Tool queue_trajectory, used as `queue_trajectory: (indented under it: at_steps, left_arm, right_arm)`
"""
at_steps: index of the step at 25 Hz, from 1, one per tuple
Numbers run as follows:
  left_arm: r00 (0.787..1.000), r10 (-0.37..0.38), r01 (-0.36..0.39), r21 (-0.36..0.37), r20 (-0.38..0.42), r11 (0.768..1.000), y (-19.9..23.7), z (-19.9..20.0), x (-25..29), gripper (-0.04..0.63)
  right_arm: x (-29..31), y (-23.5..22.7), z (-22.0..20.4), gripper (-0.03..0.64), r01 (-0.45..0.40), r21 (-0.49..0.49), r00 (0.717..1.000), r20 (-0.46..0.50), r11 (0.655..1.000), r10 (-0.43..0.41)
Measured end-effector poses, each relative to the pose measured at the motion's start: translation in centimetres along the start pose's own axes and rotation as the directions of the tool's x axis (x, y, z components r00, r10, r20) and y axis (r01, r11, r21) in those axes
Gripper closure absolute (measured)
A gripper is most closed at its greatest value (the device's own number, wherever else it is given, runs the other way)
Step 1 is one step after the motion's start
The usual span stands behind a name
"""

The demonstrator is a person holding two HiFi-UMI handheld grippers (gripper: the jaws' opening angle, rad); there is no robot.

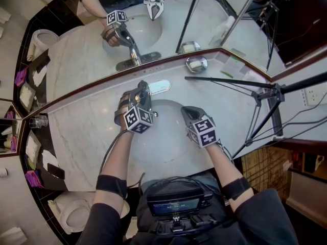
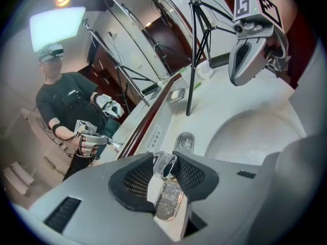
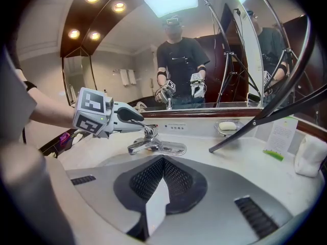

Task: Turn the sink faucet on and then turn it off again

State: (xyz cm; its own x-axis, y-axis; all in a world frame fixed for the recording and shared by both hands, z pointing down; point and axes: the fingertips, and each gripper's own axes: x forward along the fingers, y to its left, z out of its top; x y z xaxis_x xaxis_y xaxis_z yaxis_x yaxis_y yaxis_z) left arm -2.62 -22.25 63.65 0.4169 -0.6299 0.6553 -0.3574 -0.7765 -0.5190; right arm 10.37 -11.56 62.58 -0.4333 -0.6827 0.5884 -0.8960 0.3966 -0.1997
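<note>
Bathroom vanity seen from above: a chrome faucet (image 1: 159, 87) sits at the back edge of a white oval basin (image 1: 166, 139), set in a pale marble countertop (image 1: 87, 124) below a mirror (image 1: 214, 19).

Your left gripper (image 1: 142, 92) has its two dark mesh pads closed on the faucet's lever handle (image 2: 167, 163), one pad on each side of the chrome knob end. Your right gripper (image 1: 187, 113) has its jaws pressed together on nothing. It hangs over the right part of the basin, apart from the faucet.

No stream shows at the spout (image 3: 134, 148), so the step in hand is probably the opening lift. Keep the pads squared on the lever so the smooth chrome does not slip out. Swing the lever along its own arc and do not pull it straight toward you. Watch the spout to confirm the flow before you reverse. The grip sits near the lever's tip, which gives good leverage, so a gentle motion should be enough.

Your left forearm reaches forward over the basin's left side, with the gripper slanted down onto the lever. Your right forearm comes in from the lower right, with its gripper also angled down. A soap dish (image 1: 196, 64) rests by the mirror, well apart from both.
</note>
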Motion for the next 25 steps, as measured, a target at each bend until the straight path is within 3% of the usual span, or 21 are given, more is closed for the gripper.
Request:
queue_trajectory:
  at_steps: [9, 20, 25]
  left_arm:
    - [0.999, -0.041, 0.041, -0.007, 0.000, 0.999, 0.22, 0.02, 0.24, 0.474]
    - [0.999, -0.047, 0.047, -0.033, -0.006, 0.998, 0.02, -0.23, -0.03, 0.474]
    - [0.999, -0.034, 0.034, -0.011, -0.026, 0.999, -0.59, -0.44, -0.55, 0.476]
  right_arm:
    - [0.16, 0.26, 0.38, 0.597, -0.004, -0.002, 1.000, 0.003, 1.000, 0.004]
    - [-0.20, 0.70, 0.16, 0.597, -0.003, 0.005, 1.000, 0.002, 1.000, 0.003]
    - [-0.31, 0.77, 0.40, 0.597, -0.008, 0.003, 1.000, 0.012, 1.000, 0.008]
